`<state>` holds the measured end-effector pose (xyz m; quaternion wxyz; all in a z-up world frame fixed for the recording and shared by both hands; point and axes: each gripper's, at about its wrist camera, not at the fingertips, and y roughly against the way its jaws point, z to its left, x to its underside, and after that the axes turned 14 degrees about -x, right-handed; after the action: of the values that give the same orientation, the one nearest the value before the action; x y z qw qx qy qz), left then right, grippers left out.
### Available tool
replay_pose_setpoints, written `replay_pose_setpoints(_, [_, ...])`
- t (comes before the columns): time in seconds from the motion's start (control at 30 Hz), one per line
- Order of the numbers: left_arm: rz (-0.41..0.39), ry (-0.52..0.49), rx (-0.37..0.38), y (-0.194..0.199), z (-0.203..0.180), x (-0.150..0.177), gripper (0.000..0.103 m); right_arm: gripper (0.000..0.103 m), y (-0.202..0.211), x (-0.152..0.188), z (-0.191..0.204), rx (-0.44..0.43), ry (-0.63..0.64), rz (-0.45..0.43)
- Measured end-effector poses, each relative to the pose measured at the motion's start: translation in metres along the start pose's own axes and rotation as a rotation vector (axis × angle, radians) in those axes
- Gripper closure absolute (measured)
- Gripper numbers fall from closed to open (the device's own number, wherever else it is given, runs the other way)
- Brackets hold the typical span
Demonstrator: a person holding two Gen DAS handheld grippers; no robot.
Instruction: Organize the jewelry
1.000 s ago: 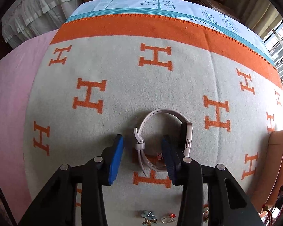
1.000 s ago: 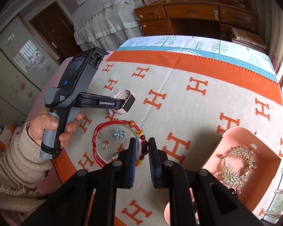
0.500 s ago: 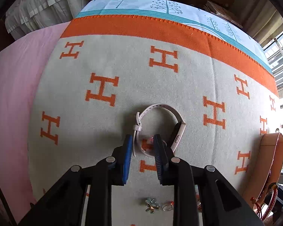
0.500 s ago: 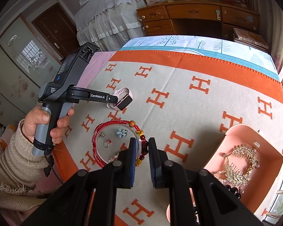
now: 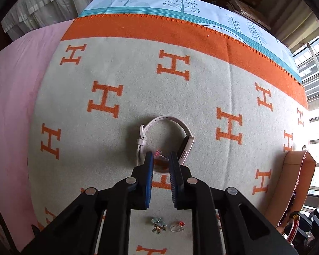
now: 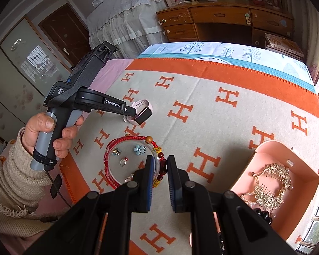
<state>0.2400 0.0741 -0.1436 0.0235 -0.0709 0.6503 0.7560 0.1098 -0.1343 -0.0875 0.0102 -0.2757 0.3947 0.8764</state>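
Observation:
A pale pink smartwatch [image 5: 180, 140] with a looped strap hangs off the blanket, its lower band pinched between my left gripper's [image 5: 161, 159] blue pads. In the right wrist view the watch [image 6: 141, 111] sits at the tip of the left gripper [image 6: 136, 113], lifted above the blanket. My right gripper [image 6: 160, 163] is nearly shut and empty, hovering over a red bead bracelet [image 6: 117, 163]. A flower charm [image 6: 139, 149] and a ring [image 6: 123, 162] lie inside the bracelet loop.
A peach tray [image 6: 263, 150] at the right holds gold hair combs [image 6: 272, 182] and dark beads. The orange-H blanket [image 5: 202, 85] covers the bed. The flower charm [image 5: 158, 227] and ring [image 5: 177, 226] show below the left gripper. A wooden dresser stands behind.
My left gripper closed from wide open onto the watch band and lifted the watch off the blanket. The right gripper stayed in place.

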Motion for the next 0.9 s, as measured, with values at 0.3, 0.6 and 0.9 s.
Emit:
replay_pose_setpoints(0.3, [0.066, 0.047, 0.027, -0.015, 0.001, -0.008, 0.093, 0.091, 0.003, 0.003, 0.001, -0.011, 0.007, -0.003])
replay_pose_setpoints(0.6, [0.145, 0.077, 0.039, -0.034, 0.002, -0.012, 0.093, 0.091, 0.005, 0.002, -0.005, -0.019, 0.000, -0.008])
replay_pose_setpoints(0.9, [0.155, 0.058, 0.039, -0.046, -0.001, -0.015, 0.093, 0.091, 0.006, 0.003, -0.007, -0.026, -0.008, -0.012])
